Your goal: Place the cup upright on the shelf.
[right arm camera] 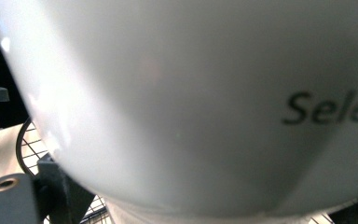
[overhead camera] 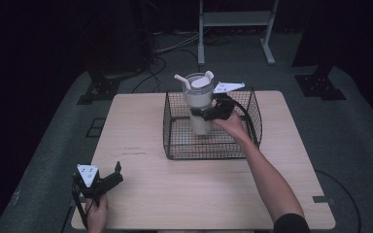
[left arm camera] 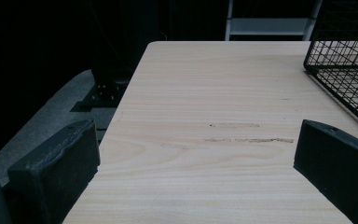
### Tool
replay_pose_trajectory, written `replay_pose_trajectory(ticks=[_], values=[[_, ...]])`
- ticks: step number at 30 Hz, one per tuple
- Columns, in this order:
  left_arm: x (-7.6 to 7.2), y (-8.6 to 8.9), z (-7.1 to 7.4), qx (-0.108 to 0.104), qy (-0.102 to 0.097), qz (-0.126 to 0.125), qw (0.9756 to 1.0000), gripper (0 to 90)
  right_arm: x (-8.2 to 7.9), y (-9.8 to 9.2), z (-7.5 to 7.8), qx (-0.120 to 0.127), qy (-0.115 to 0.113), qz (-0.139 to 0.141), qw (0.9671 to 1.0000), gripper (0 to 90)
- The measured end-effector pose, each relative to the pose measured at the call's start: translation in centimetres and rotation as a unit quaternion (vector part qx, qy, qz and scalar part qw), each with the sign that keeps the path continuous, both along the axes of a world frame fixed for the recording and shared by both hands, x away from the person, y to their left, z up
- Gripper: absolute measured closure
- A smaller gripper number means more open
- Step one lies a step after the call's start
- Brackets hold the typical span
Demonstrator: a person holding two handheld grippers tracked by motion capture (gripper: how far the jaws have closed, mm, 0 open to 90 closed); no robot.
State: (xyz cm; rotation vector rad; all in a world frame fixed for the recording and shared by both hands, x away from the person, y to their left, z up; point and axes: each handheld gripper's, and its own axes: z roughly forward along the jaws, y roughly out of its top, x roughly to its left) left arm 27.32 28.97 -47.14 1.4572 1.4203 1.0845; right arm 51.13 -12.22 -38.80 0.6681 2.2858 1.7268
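Both hands matter: keep your right gripper [overhead camera: 205, 113] clamped on the tumbler [overhead camera: 198, 104], upright over the basket [overhead camera: 175, 145]; left gripper [overhead camera: 108, 180] gapes empty.

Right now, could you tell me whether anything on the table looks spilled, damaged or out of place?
Nothing spilled or broken. The white lidded tumbler with a straw stands upright in the black wire basket, held by the right gripper. Faint dark scuffs mark the light wooden table.

white tumbler [overhead camera: 198, 104] | lidded, straw | upright | inside wire basket [overhead camera: 175, 145]
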Motion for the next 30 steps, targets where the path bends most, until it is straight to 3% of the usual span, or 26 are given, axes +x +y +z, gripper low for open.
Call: replay_pose_trajectory(ticks=[16,22,25,30], values=[[-0.1,0.1,0.1,-0.001,-0.001,0.002,1.0,0.0,1.2,0.8,-1.6,-0.048,0.013,0.013,0.9987,7.7],[-0.1,0.1,0.0,-0.001,-0.001,0.003,1.0,0.0,1.7,1.1,-2.1,-0.045,0.026,0.02,0.9985,7.7],[-0.1,0.1,0.0,0.0,-0.002,0.003,1.0,0.0,2.2,1.4,-2.1,-0.056,0.035,0.027,0.9974,7.6],[-0.2,0.3,0.1,-0.002,-0.003,0.005,1.0,0.0,2.4,2.0,-2.4,-0.061,0.032,0.032,0.9971,7.6]])
